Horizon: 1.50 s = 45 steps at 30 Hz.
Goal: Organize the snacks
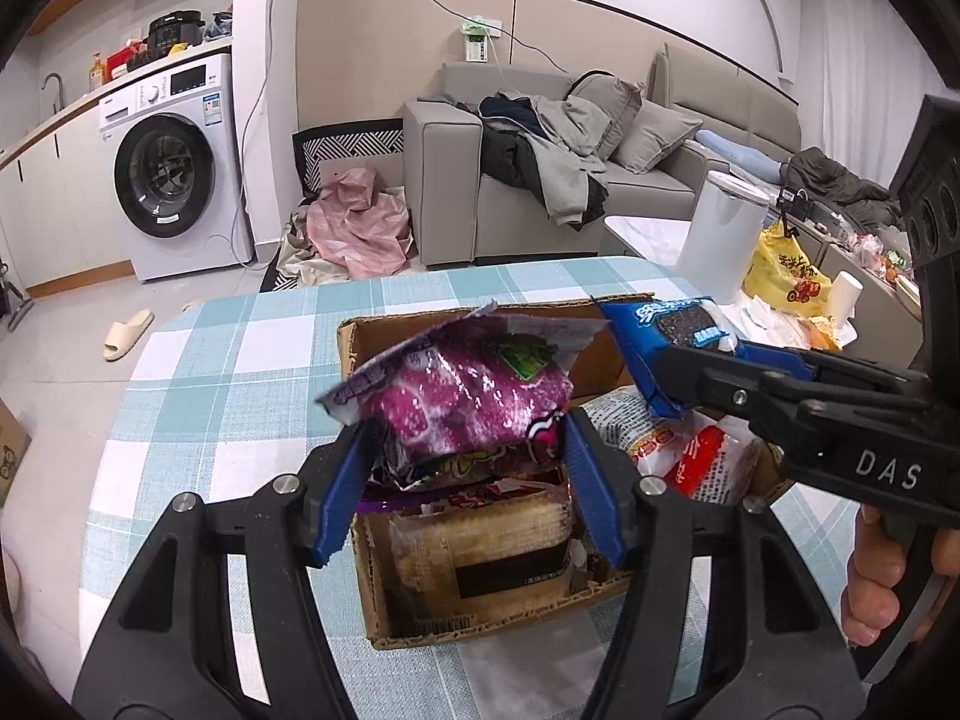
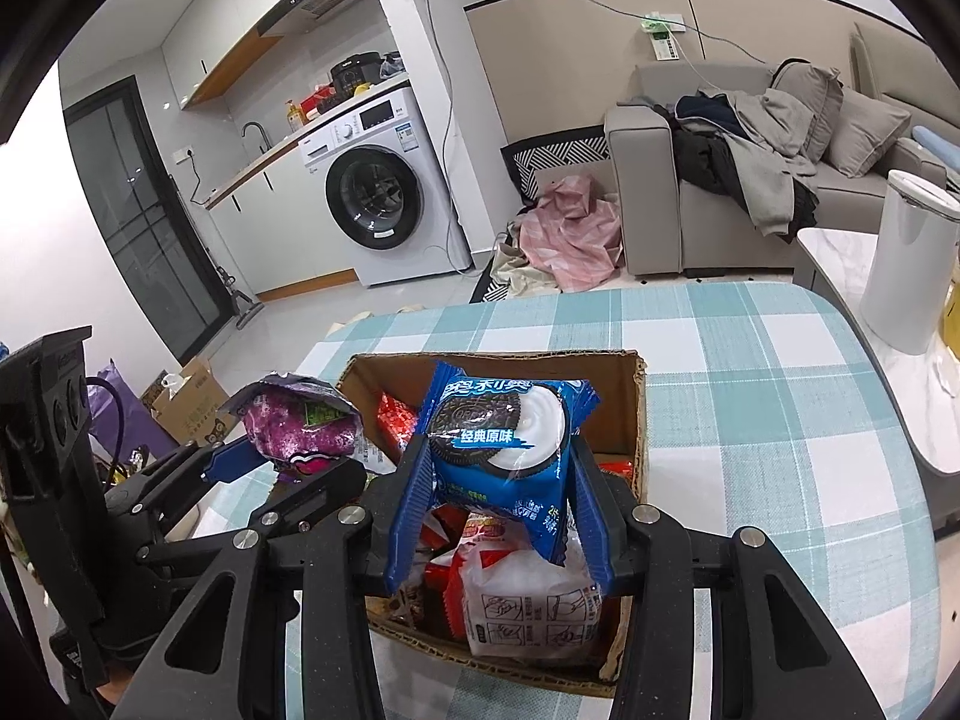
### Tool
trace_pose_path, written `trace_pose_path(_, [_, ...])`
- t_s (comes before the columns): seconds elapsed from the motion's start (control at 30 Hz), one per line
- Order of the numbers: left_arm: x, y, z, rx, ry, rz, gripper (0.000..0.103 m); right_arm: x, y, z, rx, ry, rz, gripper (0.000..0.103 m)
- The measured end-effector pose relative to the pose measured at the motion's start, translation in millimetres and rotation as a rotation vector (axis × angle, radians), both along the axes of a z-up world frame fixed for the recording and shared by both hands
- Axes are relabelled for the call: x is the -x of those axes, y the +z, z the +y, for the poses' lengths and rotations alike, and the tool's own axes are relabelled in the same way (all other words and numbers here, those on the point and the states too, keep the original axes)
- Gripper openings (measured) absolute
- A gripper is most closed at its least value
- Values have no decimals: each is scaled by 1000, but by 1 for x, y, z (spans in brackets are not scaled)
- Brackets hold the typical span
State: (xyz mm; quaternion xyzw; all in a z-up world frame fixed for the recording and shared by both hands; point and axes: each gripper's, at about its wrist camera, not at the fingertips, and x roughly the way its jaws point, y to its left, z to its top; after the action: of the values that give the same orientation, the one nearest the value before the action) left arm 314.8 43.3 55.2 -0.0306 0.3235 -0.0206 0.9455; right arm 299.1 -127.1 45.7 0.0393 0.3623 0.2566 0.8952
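Left wrist: L gripper (image 1: 462, 450) clamped purple snack bag (image 1: 462, 396) betw. its pads, above cardboard box (image 1: 480, 624). R gripper (image 2: 498, 480) gripped blue cookie pack (image 2: 504, 438), also over box.

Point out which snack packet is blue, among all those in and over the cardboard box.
The Oreo packet, held over the cardboard box in the right tool. It alone is blue, with a cookie picture; the left tool holds a purple packet.
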Motion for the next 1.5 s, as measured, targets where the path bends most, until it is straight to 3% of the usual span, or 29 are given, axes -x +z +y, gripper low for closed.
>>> trace_pose_path(0.17, [3, 0, 2, 7, 0, -7, 60, 1, 4, -4, -14, 5, -25, 51])
trace_pose_path(0.23, [6, 2, 3, 15, -3, -4, 64, 4, 7, -6, -12, 4, -34, 55])
trace_pose_path(0.27, [9, 3, 3, 15, -2, -6, 71, 6, 8, -7, -8, 2, -40, 57])
trace_pose_path(0.3, [11, 4, 4, 16, 0, -12, 81, 8, 10, -8, -5, 1, -47, 63])
trace_pose_path(0.43, [29, 11, 7, 23, 0, -43, 89, 19, 15, -14, -5, 14, -76, 86])
trace_pose_path(0.5, [38, 13, 8, 26, 2, -55, 103, 25, 16, -17, -8, 26, -88, 93])
trace_pose_path(0.6, [59, 19, 10, 33, 9, -106, 102, 35, 17, -19, -11, 41, -103, 101])
trace_pose_path(1.03, [122, 23, 21, 27, 44, -160, 102, 83, 9, -35, -56, 88, -201, 103])
trace_pose_path(1.5, [160, -12, 26, 20, 78, -191, 102, 110, -22, -45, -61, 103, -234, 103])
